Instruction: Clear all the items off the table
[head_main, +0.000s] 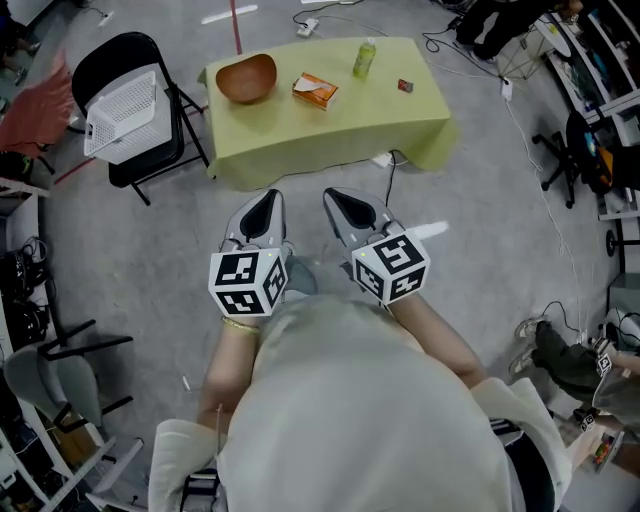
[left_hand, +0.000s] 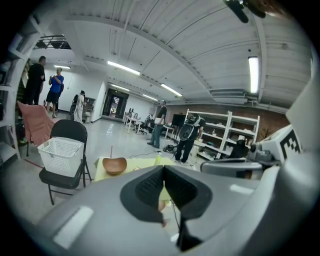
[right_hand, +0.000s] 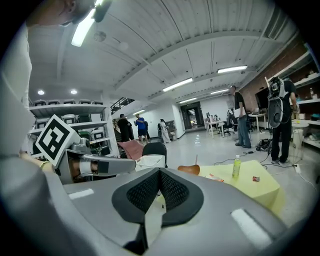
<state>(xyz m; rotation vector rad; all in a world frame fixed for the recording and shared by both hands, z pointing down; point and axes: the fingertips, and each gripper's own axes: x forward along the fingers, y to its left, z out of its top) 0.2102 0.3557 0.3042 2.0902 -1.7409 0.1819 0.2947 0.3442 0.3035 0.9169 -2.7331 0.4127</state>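
Yellow-green cloth covers the table (head_main: 330, 135) far ahead. On it sit a wooden bowl (head_main: 246, 78) at the left, an orange packet (head_main: 315, 90), a green bottle (head_main: 364, 58) and a small red thing (head_main: 405, 86) at the right. The left gripper (head_main: 268, 200) and right gripper (head_main: 338, 200), near the person, are closed and hold nothing.

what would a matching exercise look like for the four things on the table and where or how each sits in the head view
Things:
1. wooden bowl
2. orange packet
3. green bottle
4. small red item

Place or state:
A. nearest the right end of the table
B. nearest the left end
C. standing upright
D. lying flat, between bowl and bottle

Pairs: 1-B, 2-D, 3-C, 4-A
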